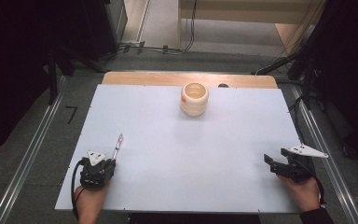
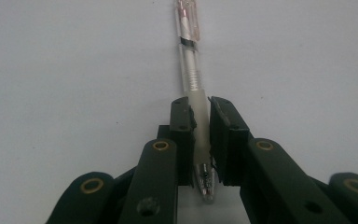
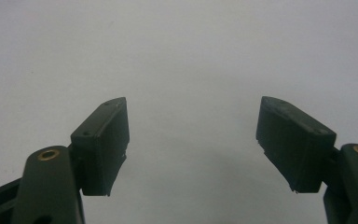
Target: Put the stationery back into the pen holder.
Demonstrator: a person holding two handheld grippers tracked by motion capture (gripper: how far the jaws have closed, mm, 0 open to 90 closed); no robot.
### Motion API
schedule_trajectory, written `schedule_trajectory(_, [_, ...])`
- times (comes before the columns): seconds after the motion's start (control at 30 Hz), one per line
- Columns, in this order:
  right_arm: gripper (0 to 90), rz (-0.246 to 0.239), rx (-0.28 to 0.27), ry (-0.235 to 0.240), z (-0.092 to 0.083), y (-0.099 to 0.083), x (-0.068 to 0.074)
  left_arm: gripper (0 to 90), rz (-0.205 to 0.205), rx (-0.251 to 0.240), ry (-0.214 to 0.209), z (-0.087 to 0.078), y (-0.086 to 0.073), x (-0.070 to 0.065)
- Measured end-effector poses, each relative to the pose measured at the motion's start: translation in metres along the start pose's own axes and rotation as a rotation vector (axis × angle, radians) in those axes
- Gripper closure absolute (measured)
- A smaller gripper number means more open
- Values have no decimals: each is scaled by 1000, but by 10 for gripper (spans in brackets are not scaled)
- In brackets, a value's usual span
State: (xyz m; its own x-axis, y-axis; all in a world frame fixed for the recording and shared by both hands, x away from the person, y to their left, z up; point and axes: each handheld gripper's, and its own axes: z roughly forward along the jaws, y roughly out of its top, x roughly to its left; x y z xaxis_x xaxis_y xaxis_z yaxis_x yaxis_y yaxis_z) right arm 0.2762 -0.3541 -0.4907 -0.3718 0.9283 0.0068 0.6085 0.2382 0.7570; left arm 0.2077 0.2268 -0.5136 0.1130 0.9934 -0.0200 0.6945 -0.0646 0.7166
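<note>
Left tongs (image 2: 201, 122) pinch a clear pen (image 2: 192, 88) by its grip, low on the white worktop (image 1: 191, 154) (near its left front corner), while right tongs (image 3: 193, 140) stand spread wide, holding nothing, at the right edge

Clear pen (image 2: 192, 79) — lying flat on the white table (image 1: 191, 149) — near-left.

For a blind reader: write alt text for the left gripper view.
The left gripper has its two black jaws shut on the grip of a clear pen, which lies on the white table and points away from the camera, its tip end toward the lens.
</note>
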Motion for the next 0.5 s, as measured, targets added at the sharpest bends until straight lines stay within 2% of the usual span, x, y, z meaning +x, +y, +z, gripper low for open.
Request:
schedule_trajectory(0.03, [244, 1, 0, 0, 0, 0, 0, 814, -1, -3, -4, 0, 0, 1])
schedule_trajectory(0.07, [244, 1, -1, 1, 0, 0, 0, 815, -21, -11, -18, 0, 0, 3])
schedule_trajectory(0.2, [244, 1, -4, 1, -1, 0, -1, 816, -31, -17, -20, 1, 1, 4])
schedule_trajectory(0.33, [244, 6, -4, -2, -1, -1, -1, 815, -24, -17, -33, 1, 2, 3])
schedule_trajectory(0.5, [244, 5, -4, -6, -2, -1, -2, 816, -21, -48, -49, -2, 4, -1])
